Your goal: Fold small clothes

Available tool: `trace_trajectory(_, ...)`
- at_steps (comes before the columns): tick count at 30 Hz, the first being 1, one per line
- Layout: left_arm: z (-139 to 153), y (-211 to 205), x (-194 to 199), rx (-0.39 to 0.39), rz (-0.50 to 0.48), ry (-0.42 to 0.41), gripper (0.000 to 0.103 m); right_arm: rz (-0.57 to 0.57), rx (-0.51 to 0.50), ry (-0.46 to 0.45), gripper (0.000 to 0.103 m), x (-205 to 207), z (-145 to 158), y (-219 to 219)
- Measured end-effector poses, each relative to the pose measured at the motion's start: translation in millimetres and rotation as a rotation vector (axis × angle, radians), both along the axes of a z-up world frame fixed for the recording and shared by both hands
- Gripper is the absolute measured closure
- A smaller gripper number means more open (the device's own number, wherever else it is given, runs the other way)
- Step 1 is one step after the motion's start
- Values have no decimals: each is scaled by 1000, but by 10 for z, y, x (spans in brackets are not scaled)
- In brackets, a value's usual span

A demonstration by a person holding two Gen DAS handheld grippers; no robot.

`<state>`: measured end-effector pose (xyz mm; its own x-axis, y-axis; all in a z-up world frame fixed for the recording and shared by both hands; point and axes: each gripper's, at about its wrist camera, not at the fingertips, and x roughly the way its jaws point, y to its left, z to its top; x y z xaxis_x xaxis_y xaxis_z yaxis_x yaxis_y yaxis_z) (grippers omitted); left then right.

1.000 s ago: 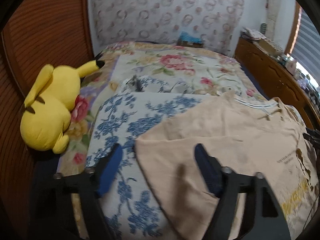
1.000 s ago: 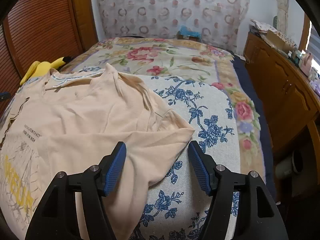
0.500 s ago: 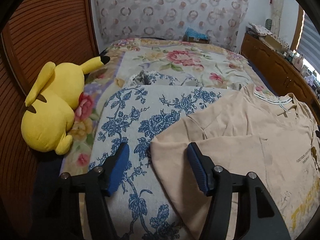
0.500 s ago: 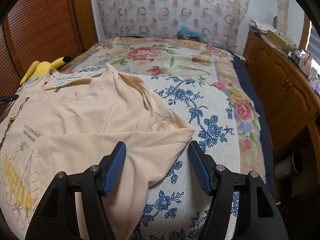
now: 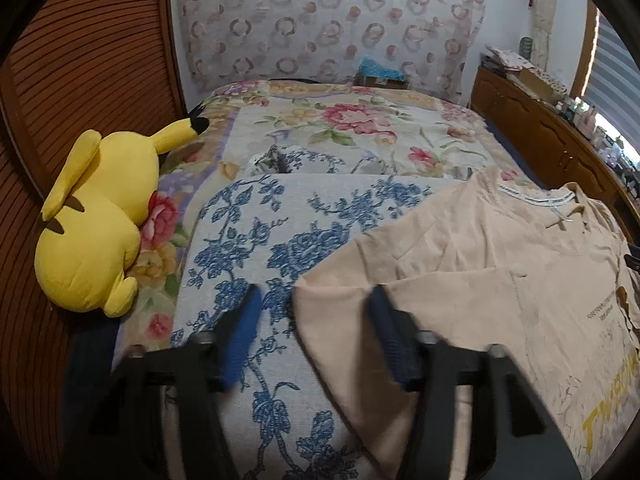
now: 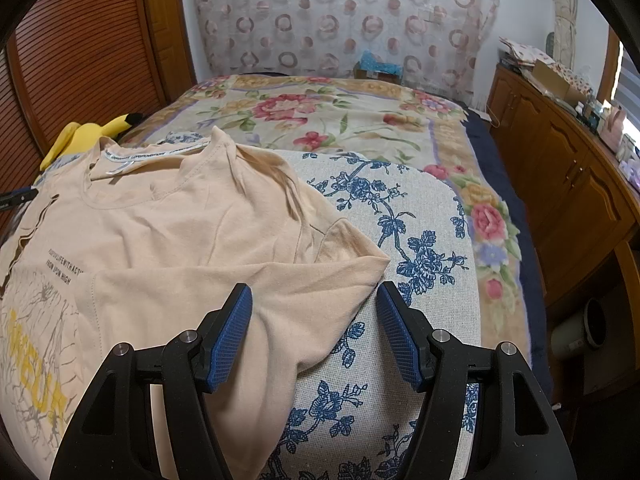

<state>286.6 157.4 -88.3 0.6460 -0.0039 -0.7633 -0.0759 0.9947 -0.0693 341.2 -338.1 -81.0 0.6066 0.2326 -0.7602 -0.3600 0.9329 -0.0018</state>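
My left tongs (image 5: 314,312) and right tongs (image 6: 314,308) gape empty over the beige T-shirt (image 6: 192,232), spread on the bed (image 6: 424,216). Light, limp cotton; I'd pinch the sleeve hems at 12 o'clock.

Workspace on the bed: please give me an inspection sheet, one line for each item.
Surface: blue-flowered cloth spread over a floral blanket on the bed.
Job's things: beige T-shirt lying print-side up, both sleeves spread out, not folded.
Clutter: yellow plush toy at the bed's left edge, apart from the shirt.
Grippers: left gripper open, left sleeve edge between its fingers; right gripper open over the right sleeve.
Cables: nothing seen.
Surroundings: patterned curtain behind the bed, wooden cabinet on the right with small items on top.
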Motion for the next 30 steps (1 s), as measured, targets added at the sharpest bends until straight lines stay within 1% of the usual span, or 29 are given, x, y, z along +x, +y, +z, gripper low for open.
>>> trace_trajectory(2,13,-27,3,-17,-18,0,87,0,0,0,37,-1,1,1)
trace_trajectory(5,34,-68,22,-20,-24,8,94,0,0,0,37,-2,2,0)
trace_trajectory(8,64,-74,22,-71,-38,16,96,0,0,1,37,-2,0,-4)
trace_trajectory(9,77,-86,14,-82,-45,12,98,0,0,0,37,-6,3,2)
trace_trajectory(10,91,-116,6,-84,-58,11,100,1,-2,-1,37,-3,4,0)
trace_trajectory(11,100,-140,-5,-78,-65,9,102,5,1,-1,40,-4,3,-4)
trace_trajectory(12,113,-162,-13,-75,-70,3,103,16,7,-2,50,-4,5,1)
trace_trajectory(13,134,-190,-26,-79,-82,0,103,32,11,1,65,-5,13,13)
trace_trajectory(14,155,-207,-39,-78,-89,-5,103,41,13,5,75,-3,32,53)
trace_trajectory(15,180,-230,-57,-78,-91,-13,103,56,27,18,94,8,41,73)
trace_trajectory(17,257,-297,-119,-89,-113,-29,103,70,30,25,95,3,60,124)
trace_trajectory(18,293,-323,-155,-93,-118,-38,103,77,23,18,96,-5,67,150)
trace_trajectory(20,358,-357,-236,-99,-135,-53,103,91,44,2,96,-45,118,179)
trace_trajectory(25,553,-474,-552,-121,-173,-105,103,105,99,-77,97,-299,401,223)
trace_trajectory(30,712,-528,-933,-131,-189,-157,103,127,116,-145,97,-632,666,260)
